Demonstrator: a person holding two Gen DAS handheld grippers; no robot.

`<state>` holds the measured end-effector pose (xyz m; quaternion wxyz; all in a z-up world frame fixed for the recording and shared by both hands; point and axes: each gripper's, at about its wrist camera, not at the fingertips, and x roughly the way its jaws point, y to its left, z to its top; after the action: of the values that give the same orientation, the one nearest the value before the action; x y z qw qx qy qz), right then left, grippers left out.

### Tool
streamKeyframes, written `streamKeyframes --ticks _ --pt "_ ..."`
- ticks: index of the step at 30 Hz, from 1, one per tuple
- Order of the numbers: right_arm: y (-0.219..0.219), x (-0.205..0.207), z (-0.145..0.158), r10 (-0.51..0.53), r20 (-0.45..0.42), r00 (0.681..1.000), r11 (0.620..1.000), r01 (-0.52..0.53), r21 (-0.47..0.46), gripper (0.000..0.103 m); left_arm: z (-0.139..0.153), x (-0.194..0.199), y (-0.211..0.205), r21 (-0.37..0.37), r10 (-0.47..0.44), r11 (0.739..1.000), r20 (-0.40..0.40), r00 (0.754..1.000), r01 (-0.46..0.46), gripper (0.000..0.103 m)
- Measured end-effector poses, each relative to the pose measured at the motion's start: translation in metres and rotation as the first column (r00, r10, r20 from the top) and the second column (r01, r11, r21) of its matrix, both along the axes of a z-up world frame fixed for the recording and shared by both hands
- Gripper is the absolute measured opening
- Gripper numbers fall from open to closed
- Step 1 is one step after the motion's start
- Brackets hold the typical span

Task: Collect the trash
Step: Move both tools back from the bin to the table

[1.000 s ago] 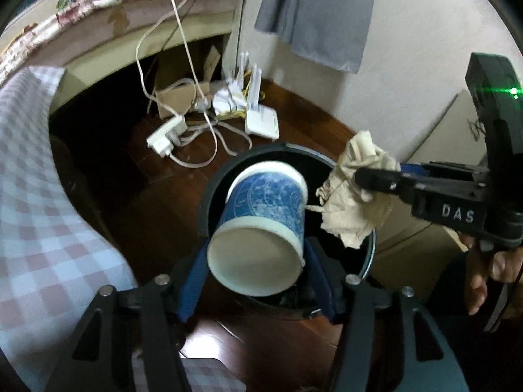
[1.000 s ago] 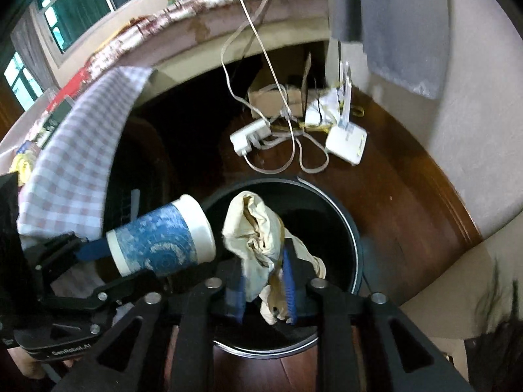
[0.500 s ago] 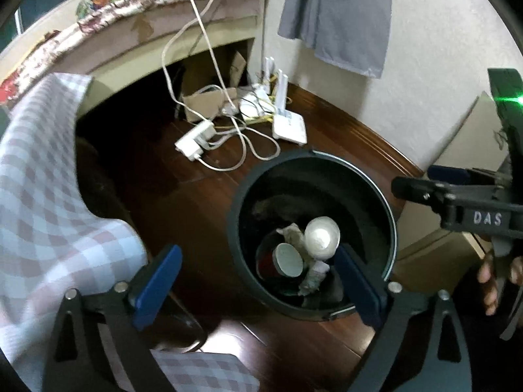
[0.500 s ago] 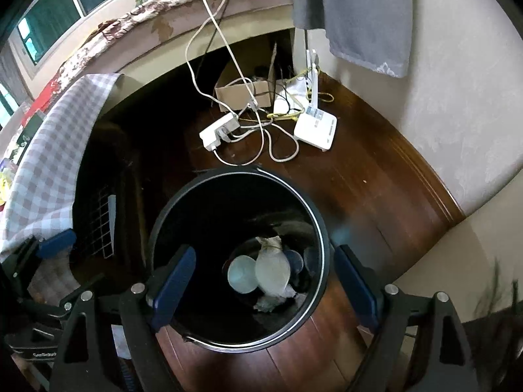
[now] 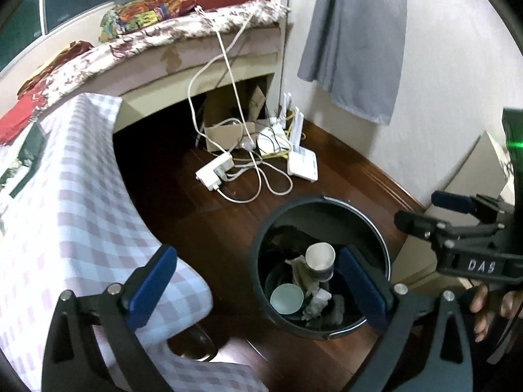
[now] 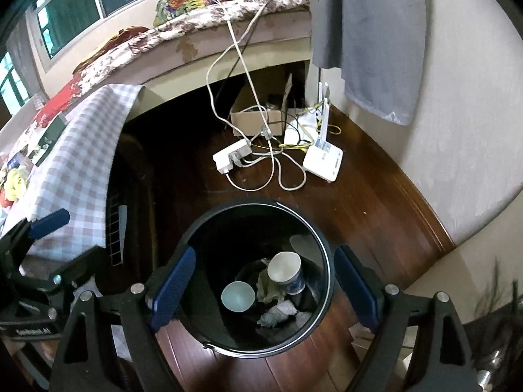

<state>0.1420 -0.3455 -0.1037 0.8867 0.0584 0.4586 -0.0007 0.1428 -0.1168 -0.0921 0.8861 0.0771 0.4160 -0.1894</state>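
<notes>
A black round bin (image 5: 323, 200) (image 6: 258, 201) stands on the dark wood floor. Inside it lie a blue-patterned paper cup (image 5: 322, 258) (image 6: 287, 272), a crumpled brown paper (image 5: 302, 274) (image 6: 266, 285), a pale cup (image 5: 287, 299) (image 6: 238, 296) and a white tissue wad (image 5: 318, 300) (image 6: 281, 312). My left gripper (image 5: 256, 254) hangs above the bin's left side, its jaws opening wide with nothing between them. My right gripper (image 6: 264, 251) hovers over the bin, open and empty; it also shows at the right edge of the left wrist view.
A checked cloth (image 5: 75, 196) (image 6: 75, 163) drapes off a table left of the bin. Behind the bin lie a power strip (image 5: 215, 170), white cables, a router (image 5: 302, 165) and a cardboard box (image 6: 255, 117). A grey cloth (image 5: 356, 42) hangs on the wall. A hand (image 5: 480, 300) holds the right gripper.
Both grippers opened and rose. The blue cup left my left gripper and the brown paper left my right one; both now lie in the bin.
</notes>
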Motion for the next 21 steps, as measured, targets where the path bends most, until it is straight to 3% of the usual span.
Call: streamKeyframes --ticks 13,21 --pt "0.062 0.001 0.042 0.111 0.084 0.990 0.994 -0.109 -0.030 0.088 0.031 -0.008 0.056 -0.031 0.105 0.994 0.066 0.992 -0.103 0.100" --pt "0.128 0.011 0.063 0.227 0.124 0.966 0.974 -0.225 -0.035 0.088 0.053 -0.013 0.126 -0.090 0.213 0.975 0.111 0.971 -0.203 0.100"
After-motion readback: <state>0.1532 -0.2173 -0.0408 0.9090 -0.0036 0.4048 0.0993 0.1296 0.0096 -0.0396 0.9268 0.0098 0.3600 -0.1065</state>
